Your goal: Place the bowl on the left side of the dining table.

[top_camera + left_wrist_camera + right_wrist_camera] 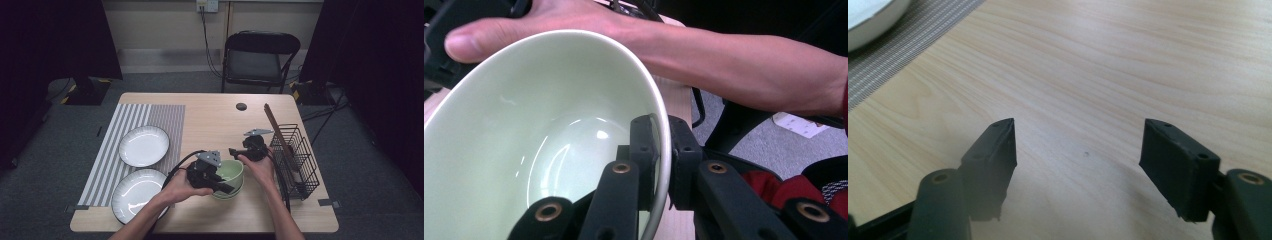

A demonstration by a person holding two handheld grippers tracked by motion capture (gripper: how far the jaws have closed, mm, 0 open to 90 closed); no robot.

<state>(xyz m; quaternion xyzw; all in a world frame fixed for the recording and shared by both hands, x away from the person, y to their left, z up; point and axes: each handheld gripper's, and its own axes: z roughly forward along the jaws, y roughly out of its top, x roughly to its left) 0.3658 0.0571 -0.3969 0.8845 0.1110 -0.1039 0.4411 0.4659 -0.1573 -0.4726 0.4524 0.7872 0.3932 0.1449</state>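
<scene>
The pale green bowl sits on another bowl near the table's front edge, its left rim pinched by the left claw, while the right claw, empty and spread wide, hangs just beyond its far-right rim.

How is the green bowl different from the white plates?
The green bowl is deep and pale green; the two white plates are flat and white with dark rims. The bowl stands on bare wood, on another bowl it seems; the plates lie at the striped mat. The left claw pinches the bowl's rim; nothing holds the plates. All are round and empty.
</scene>
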